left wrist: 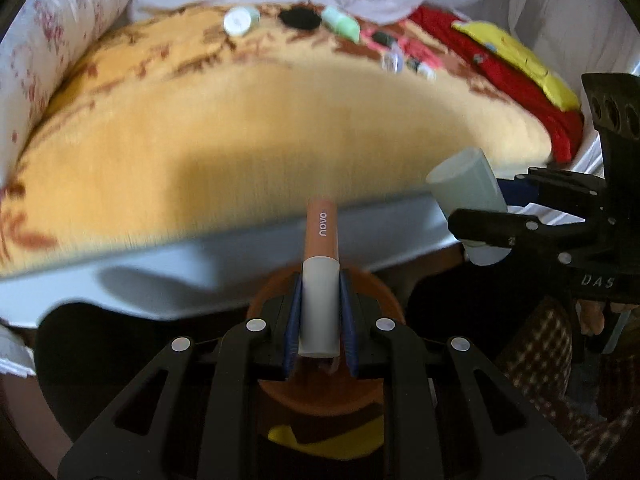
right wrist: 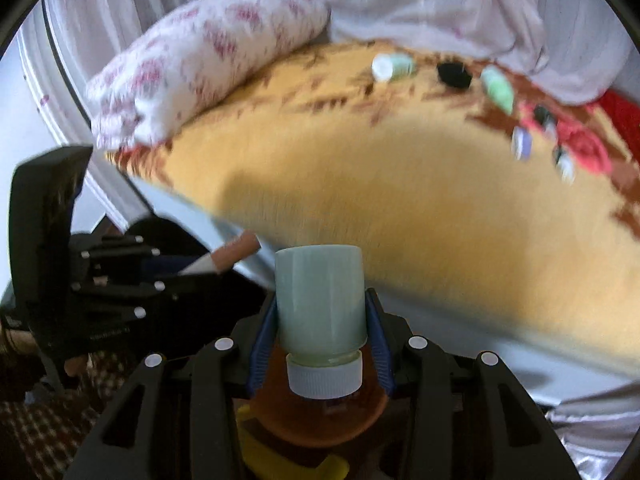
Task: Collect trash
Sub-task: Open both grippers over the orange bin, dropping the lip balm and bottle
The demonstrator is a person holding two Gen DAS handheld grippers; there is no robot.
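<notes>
The left gripper (left wrist: 320,300) is clamped tight on a slim tube (left wrist: 321,280), white at the held end and brown toward the tip. The right gripper (right wrist: 322,344) is closed partway around a pale green bottle (right wrist: 321,300), its white cap toward the camera. Both hang past the near edge of the bed (left wrist: 248,128), above an orange bin (right wrist: 320,412). More bottles (right wrist: 394,66) lie along the bed's far edge beside a floral pillow (right wrist: 208,68).

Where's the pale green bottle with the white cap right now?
Clamped in the right gripper, the pale green bottle hangs cap-down over the orange bin.
</notes>
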